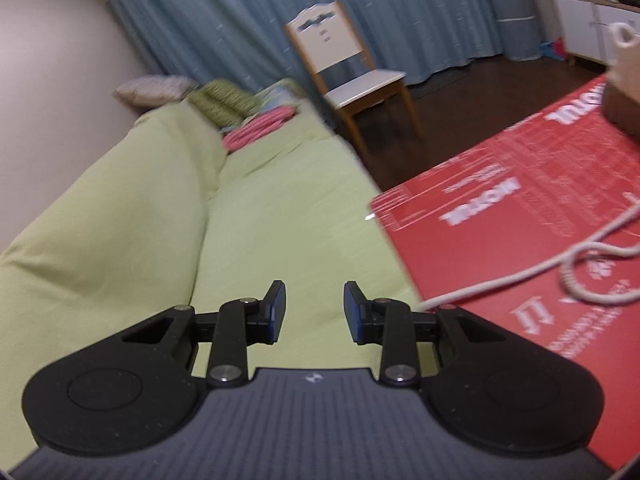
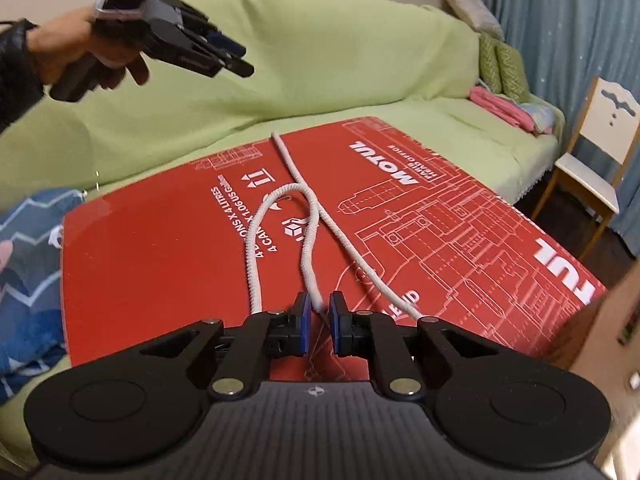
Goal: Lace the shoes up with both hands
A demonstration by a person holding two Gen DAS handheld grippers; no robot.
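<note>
Right tool parted, white lace between (untouched), left tool wide, empty.

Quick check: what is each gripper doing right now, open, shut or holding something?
Left gripper: jaws open, nothing between them.
Right gripper: jaws partly open; the white lace runs between them, grip cannot be told.

sofa: green cover | curtain: blue | chair: wooden

red carton printed "MOTUL", "4 LITRES"
</note>
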